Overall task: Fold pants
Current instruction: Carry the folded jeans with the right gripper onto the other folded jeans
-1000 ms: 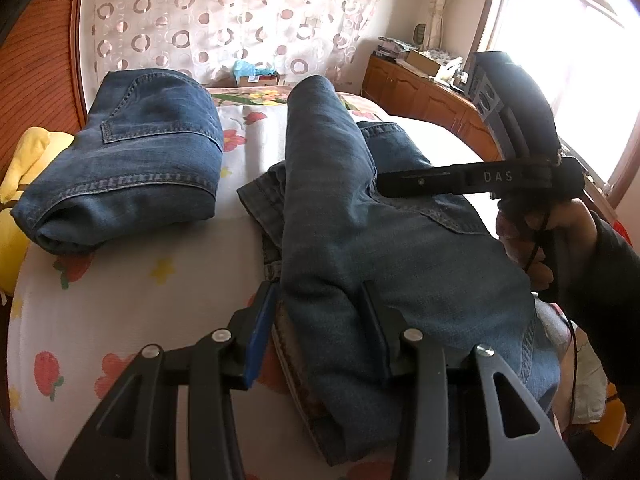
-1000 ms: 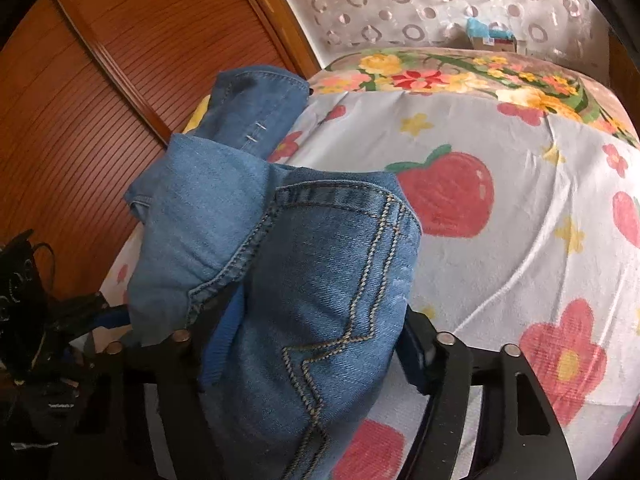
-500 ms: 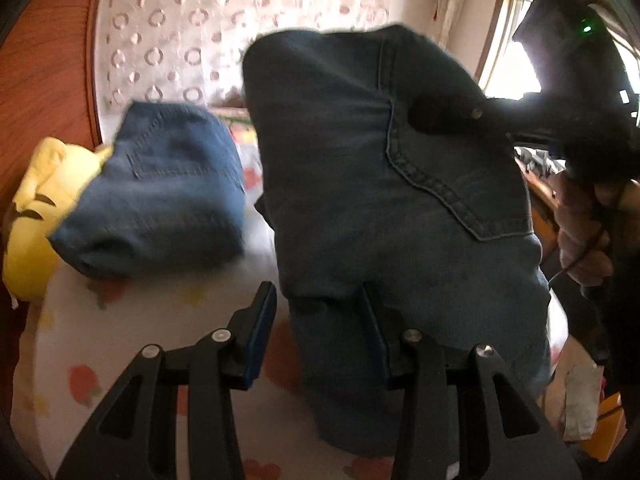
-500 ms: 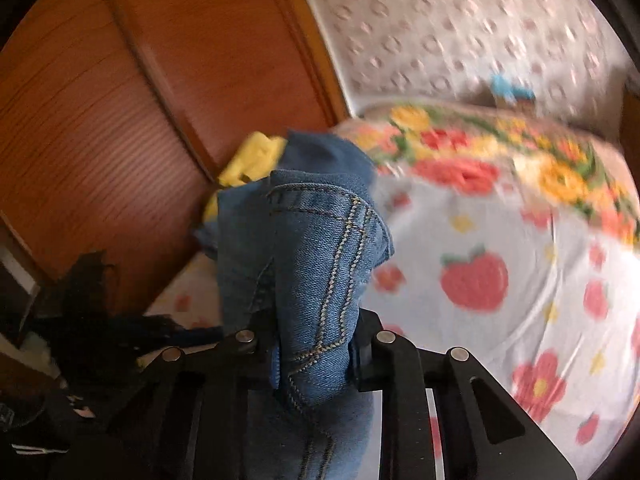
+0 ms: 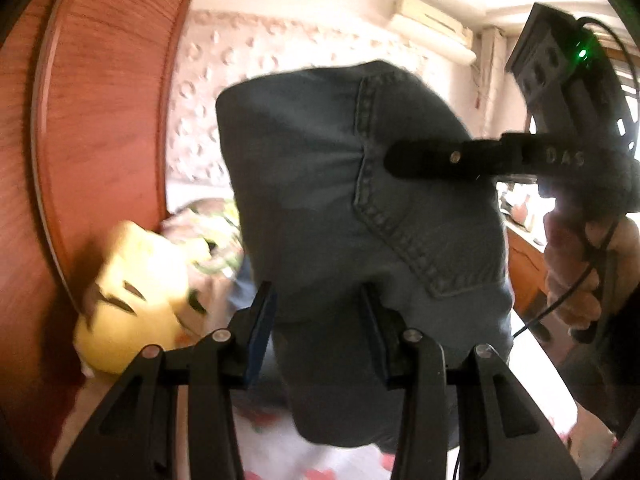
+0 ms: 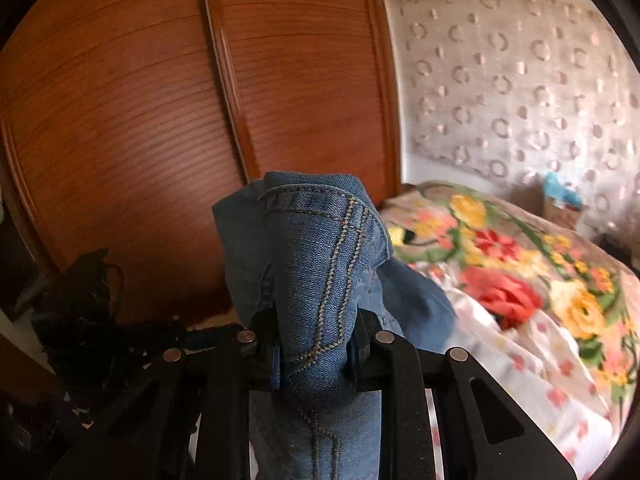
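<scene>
Denim pants (image 5: 340, 208) hang in the air above the bed (image 6: 540, 344), folded into a thick bundle and gripped at two spots. Left gripper (image 5: 316, 312) is clamped on the lower edge of the bundle, fabric wedged between both jaws, back pocket facing the cam. Right gripper (image 6: 314, 340) is clamped tight on a seam-heavy bunch of the same pants, w/ yellow-brown stitching running up between the jaws; in the left wrist view its long black finger lies across the pocket area. A person's hand (image 5: 580, 264) holds that tool's handle, cable trailing down.

Step in hand looks like carrying the folded pair off the sheet, prob. toward a stack spot near the yellow plush toy (image 5: 132, 300) by the wooden wardrobe (image 6: 160, 120). To do it well: keep both grips level w/ each other so the layers don't slide apart, keep the two tools the same spacing so the fold isn't stretched or sagged, and lower the bundle flat, far edge first, before letting go. Release both sides about together; one side early would likely let the fold flop open. Denim is heavy and stiff, so the grip on the thick seam should hold, but the loose lower layers could slip.

Writing: only "DAS" reads, in pale letters on the right tool's arm. Nothing else legible; a green LED glows on its housing.
</scene>
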Motion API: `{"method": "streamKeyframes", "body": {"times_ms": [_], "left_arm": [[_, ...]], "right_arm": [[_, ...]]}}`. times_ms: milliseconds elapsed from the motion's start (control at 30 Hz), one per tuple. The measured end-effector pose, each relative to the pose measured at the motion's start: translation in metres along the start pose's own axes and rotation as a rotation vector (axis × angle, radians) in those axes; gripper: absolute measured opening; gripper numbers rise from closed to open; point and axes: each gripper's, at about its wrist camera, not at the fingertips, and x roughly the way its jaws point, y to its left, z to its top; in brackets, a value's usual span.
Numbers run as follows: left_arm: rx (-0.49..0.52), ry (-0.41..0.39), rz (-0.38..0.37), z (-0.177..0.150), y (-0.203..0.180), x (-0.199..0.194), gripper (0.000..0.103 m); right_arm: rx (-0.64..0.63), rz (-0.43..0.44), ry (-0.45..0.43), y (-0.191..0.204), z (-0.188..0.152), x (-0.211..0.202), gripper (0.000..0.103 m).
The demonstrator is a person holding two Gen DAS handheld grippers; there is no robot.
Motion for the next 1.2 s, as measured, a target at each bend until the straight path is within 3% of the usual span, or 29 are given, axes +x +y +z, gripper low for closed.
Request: {"method": "streamKeyframes", "body": {"times_ms": [133, 233, 300, 400, 433, 533, 600, 833, 867, 900, 933, 1033, 1200], "left_arm": [[0.012, -0.072, 0.076, 0.029, 0.026, -0.006, 0.041], [0.018, -0.037, 0.094, 0.034, 0.04, 0.018, 0.041], [0.025, 0.018, 0.09, 0.028, 0.044, 0.044, 0.041], [0.034, 0.158, 0.08, 0.006, 0.047, 0.102, 0.041], [0.033, 0.215, 0.071, -0.008, 0.046, 0.121, 0.041], [0.024, 0.284, 0.066, -0.035, 0.044, 0.143, 0.041], [0.02, 0.308, 0.061, -0.048, 0.038, 0.144, 0.041], [0.037, 0.355, 0.083, -0.065, 0.028, 0.154, 0.041], [0.037, 0.355, 0.083, -0.062, 0.032, 0.159, 0.041], [0.037, 0.353, 0.083, -0.061, 0.031, 0.157, 0.041], [0.037, 0.35, 0.086, -0.061, 0.03, 0.155, 0.041], [0.033, 0.329, 0.091, -0.054, 0.025, 0.142, 0.041], [0.059, 0.257, 0.078, -0.038, 0.011, 0.109, 0.041]], "right_arm": [[0.109, 0.152, -0.076, -0.022, 0.028, 0.022, 0.021], [0.275, 0.195, -0.12, -0.075, 0.023, 0.058, 0.022], [0.361, 0.119, -0.055, -0.116, 0.002, 0.1, 0.029], [0.403, -0.046, 0.173, -0.167, -0.046, 0.166, 0.029], [0.396, -0.103, 0.206, -0.179, -0.058, 0.176, 0.03], [0.4, -0.132, 0.19, -0.202, -0.062, 0.176, 0.043], [0.345, -0.186, 0.193, -0.2, -0.054, 0.17, 0.057], [0.17, -0.372, 0.071, -0.179, -0.047, 0.122, 0.061], [0.159, -0.351, 0.065, -0.177, -0.048, 0.121, 0.055], [0.155, -0.311, 0.089, -0.176, -0.051, 0.125, 0.031], [0.168, -0.281, 0.148, -0.178, -0.055, 0.136, 0.021], [0.168, -0.326, 0.171, -0.178, -0.062, 0.145, 0.019], [0.145, -0.322, 0.088, -0.154, -0.056, 0.094, 0.019]]}}
